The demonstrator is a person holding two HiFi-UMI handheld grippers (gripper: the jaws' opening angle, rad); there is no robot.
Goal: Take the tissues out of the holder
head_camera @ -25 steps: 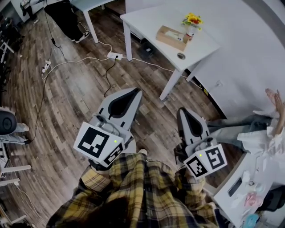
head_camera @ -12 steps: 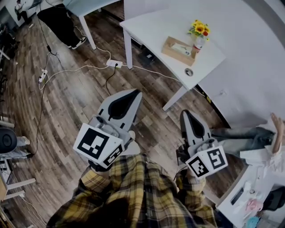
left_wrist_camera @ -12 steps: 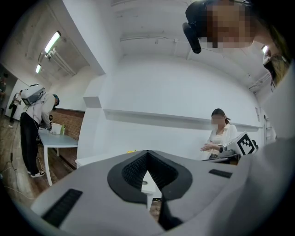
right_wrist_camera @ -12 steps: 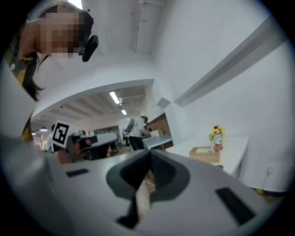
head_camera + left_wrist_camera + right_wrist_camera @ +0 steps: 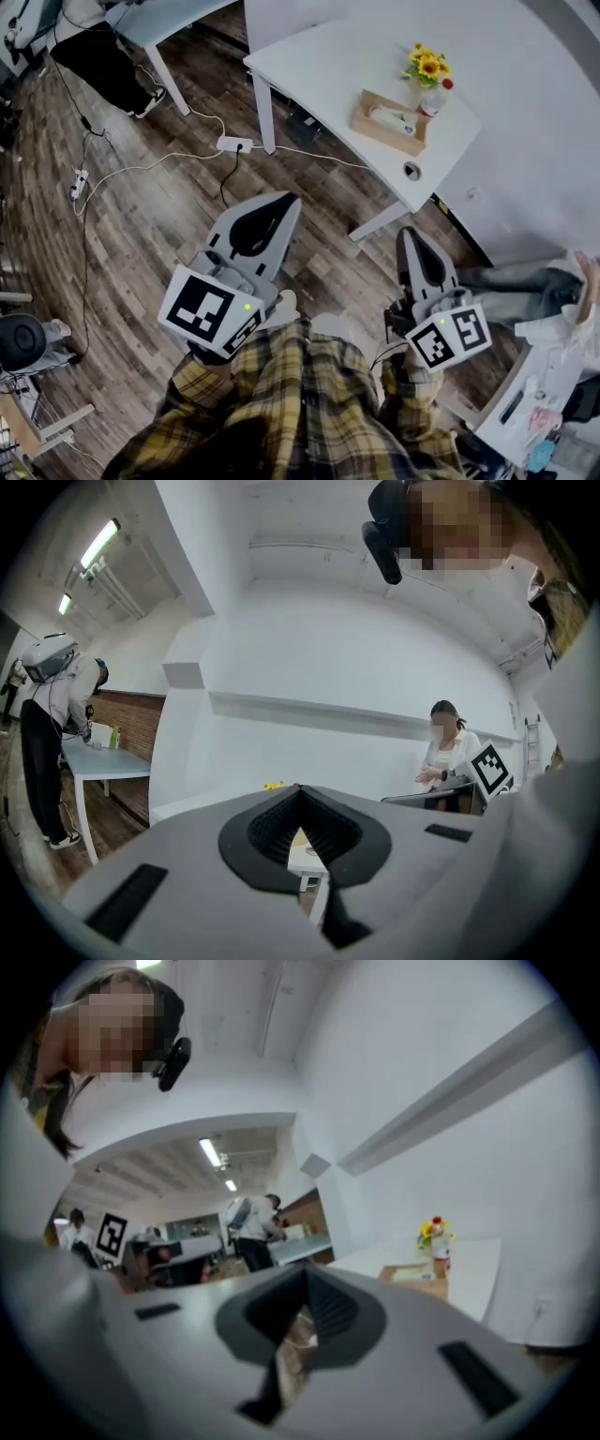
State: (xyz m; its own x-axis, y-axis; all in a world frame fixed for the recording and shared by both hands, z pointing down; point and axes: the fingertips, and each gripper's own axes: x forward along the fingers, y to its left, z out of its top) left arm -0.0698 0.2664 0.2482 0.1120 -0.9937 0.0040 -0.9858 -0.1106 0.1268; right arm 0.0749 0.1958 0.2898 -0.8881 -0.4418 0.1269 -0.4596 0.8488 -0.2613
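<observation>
The holder (image 5: pixel 388 123), tissues (image 5: pixel 393 116) showing on top, lies near the surface's (image 5: pixel 319 66) right edge, well ahead, long side roughly across the approach. The right gripper (image 5: pixel 409 234), closed and empty like the left gripper (image 5: pixel 286 200), is nearer.

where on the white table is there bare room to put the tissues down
The wide stretch of the white table left of the wooden tissue holder is bare. It is crowded at the far edge, where flowers and a bottle stand close by the holder.

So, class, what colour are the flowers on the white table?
Yellow flowers; clearest in the head view.
</observation>
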